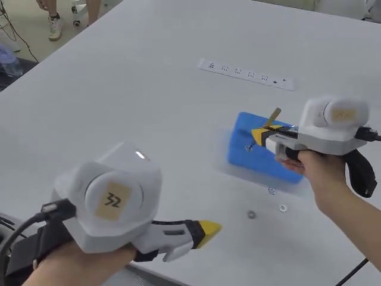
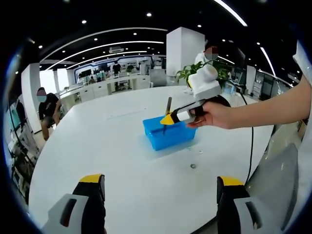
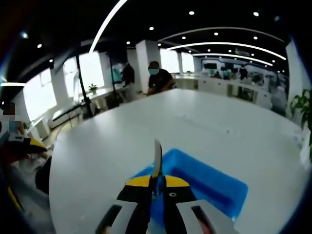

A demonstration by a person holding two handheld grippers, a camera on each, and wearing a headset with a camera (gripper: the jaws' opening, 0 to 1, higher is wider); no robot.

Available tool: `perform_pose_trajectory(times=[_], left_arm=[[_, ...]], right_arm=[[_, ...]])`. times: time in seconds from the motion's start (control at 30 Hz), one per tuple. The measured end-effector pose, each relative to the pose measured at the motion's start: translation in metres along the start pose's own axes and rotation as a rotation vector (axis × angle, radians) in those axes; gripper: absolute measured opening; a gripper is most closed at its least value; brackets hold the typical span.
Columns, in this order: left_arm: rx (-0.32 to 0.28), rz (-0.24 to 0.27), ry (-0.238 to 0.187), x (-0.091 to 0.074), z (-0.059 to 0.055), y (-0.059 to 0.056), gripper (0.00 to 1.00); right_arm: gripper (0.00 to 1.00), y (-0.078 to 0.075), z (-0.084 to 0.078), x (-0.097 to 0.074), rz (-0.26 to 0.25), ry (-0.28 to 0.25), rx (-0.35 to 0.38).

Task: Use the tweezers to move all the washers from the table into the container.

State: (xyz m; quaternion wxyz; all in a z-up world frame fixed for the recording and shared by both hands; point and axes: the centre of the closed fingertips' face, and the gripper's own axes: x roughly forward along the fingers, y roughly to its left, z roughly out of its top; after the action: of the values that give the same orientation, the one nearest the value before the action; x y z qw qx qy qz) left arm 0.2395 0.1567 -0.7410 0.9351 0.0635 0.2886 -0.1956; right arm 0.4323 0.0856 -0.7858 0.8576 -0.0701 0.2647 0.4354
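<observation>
The tweezers (image 1: pixel 272 117) are being clenched between the closed jaws of the right gripper (image 1: pixel 259 136). Their lower tip is being held over the blue container (image 1: pixel 262 161), and whether a washer is being carried at that tip cannot be told. In the right gripper view the tweezers are rising at 12 o'clock out of the shut jaws, above the container's near wall.

The left gripper (image 2: pixel 159 187) is being held released, its jaws standing wide apart with nothing between them. In the head view it is sitting low at 7 o'clock, near the front edge of the table (image 1: pixel 149 89).

One container is being counted, and three washers are lying on the table. One washer (image 1: pixel 271 190) is lying just beside the container's near edge at 6 o'clock. A second washer (image 1: pixel 251 214) and a third washer (image 1: pixel 283 208) are lying nearer the person.

One power strip (image 1: pixel 247 74) is lying at 12 o'clock from the container, well apart. Broad bare tabletop is lying open from 9 to 11 o'clock of the container.
</observation>
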Motion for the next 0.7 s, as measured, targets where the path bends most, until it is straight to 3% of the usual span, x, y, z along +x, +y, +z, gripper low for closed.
perform_pose_trajectory(times=[0.37,0.7], left_arm=[[-0.013,0.011,0.025,0.002,-0.006,0.003,0.96],[-0.027,0.019,0.033,0.003,-0.009,0.006,0.95]], right_arm=[[0.04,-0.003,-0.017,0.008,-0.006,0.037,0.002],[0.04,-0.004,-0.021,0.014,-0.011,0.038,-0.02]])
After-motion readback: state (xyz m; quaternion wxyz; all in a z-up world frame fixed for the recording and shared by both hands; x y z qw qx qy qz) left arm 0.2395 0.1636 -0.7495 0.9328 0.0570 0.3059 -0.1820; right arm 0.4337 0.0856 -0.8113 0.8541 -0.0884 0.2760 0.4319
